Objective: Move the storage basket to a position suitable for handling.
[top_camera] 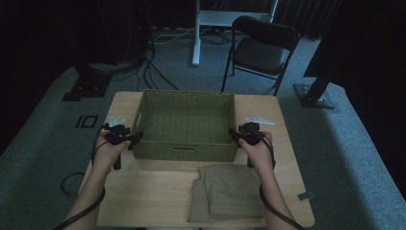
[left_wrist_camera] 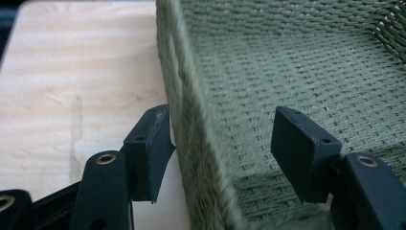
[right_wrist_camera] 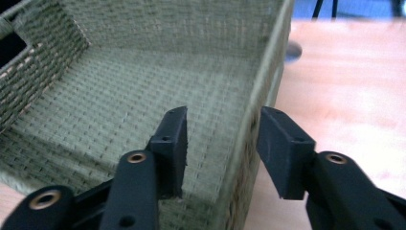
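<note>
Nearest me, a folded khaki garment (top_camera: 229,193) lies on the wooden bench (top_camera: 153,191), just in front of the woven green basket (top_camera: 184,122), which sits empty at the bench's middle. My left hand-held gripper (top_camera: 135,135) straddles the basket's left wall near the front corner; in the left gripper view its jaws stand apart, one outside touching the wall (left_wrist_camera: 191,143), one inside and clear of it. My right hand-held gripper (top_camera: 233,132) straddles the right wall (right_wrist_camera: 258,115) the same way, jaws parted, neither pressing it. Small white packets (top_camera: 260,120) lie on the bench beside each hand. Beyond the bench, a black folding chair (top_camera: 261,48) stands on grey carpet (top_camera: 354,143).
</note>
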A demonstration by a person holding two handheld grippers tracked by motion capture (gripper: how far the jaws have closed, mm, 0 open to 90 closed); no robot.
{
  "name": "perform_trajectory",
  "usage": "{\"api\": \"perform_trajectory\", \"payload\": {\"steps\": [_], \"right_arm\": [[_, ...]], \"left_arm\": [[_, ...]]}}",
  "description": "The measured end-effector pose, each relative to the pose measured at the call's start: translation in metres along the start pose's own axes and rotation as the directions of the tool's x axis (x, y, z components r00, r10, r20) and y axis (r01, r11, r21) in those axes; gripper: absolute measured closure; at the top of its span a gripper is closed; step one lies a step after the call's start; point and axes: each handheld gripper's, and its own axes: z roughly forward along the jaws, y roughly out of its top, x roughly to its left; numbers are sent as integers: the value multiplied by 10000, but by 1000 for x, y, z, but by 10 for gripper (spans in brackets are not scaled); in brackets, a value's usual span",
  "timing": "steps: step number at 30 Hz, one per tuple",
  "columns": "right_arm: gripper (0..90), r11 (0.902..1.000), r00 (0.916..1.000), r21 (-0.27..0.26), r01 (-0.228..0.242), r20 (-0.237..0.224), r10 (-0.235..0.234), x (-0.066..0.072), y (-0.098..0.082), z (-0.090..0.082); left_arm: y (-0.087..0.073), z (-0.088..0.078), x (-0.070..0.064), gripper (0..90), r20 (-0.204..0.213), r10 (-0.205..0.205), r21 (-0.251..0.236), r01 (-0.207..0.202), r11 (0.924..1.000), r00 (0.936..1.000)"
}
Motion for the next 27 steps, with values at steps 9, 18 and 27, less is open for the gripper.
{"api": "perform_trajectory", "payload": {"steps": [9,18,27], "right_arm": [[458,9997,9983,-154,-210,541,218,-5,21,18],[482,9968,9976,797,29,681,-83,-5,15,48],[705,9952,9871,944,-238,1602,84,-2,9,55]], "left_arm": [[27,11,7,354,-10,-466,-529,464,9975,9989],[26,40,17,355,-370,-495,-330,482,9983,9981],[19,56,17,713,-340,-680,-50,678,9977,9971]]}}
